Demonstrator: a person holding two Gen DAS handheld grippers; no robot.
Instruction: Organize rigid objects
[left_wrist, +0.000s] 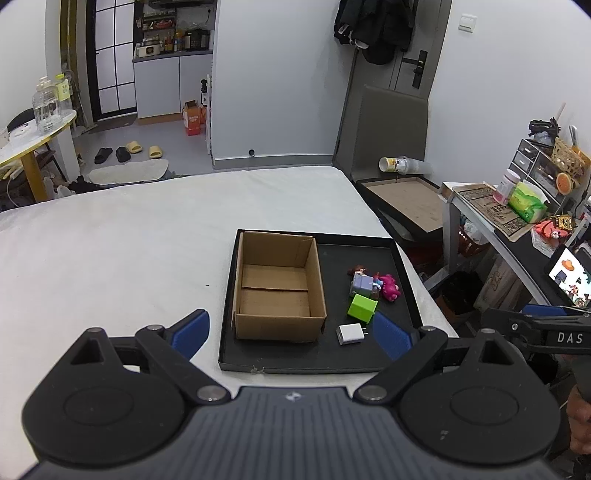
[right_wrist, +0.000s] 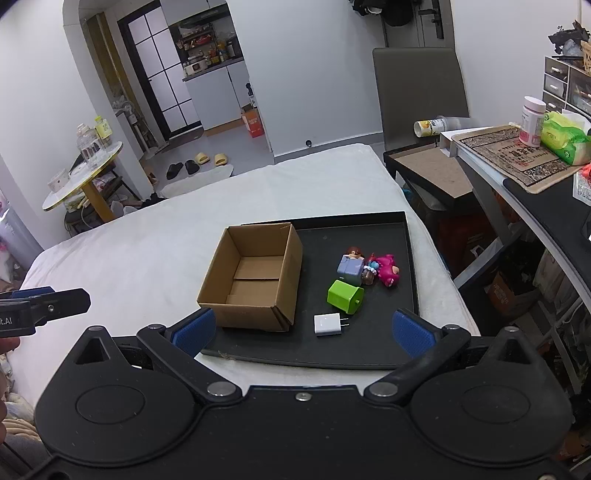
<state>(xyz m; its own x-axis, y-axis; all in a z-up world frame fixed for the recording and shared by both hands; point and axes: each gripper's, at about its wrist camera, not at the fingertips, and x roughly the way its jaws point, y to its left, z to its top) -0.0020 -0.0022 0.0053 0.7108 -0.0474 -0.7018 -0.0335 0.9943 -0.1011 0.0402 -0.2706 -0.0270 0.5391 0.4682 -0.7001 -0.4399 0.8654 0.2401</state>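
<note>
From the left wrist view, the left tongs (left_wrist: 291, 328) are hanging over the near edge of the bed (left_wrist: 129, 240), spread wide with nothing between the blue pads, pointing forward at the black tray (left_wrist: 402, 273). The cardboard box (left_wrist: 279, 286) is sitting empty on the tray's left half. To its right there's a white charger (left_wrist: 350, 334) nearest, a green cube charger (left_wrist: 362, 307) just behind it, then a lilac block toy (left_wrist: 361, 283) and a pink figure (left_wrist: 389, 288) bunched together. The right tongs are poking in at the far right edge.

Right wrist view: the right tongs (right_wrist: 303, 328) are also gaping wide and gripping nothing, hovering above the tray's (right_wrist: 402, 254) near rim and aiming roughly at the white charger (right_wrist: 328, 325). Same lineup here, with the green charger (right_wrist: 345, 295), lilac toy (right_wrist: 350, 268) and pink figure (right_wrist: 388, 273) right of the box (right_wrist: 255, 277). The left tongs are peeking in at the left edge.
</note>
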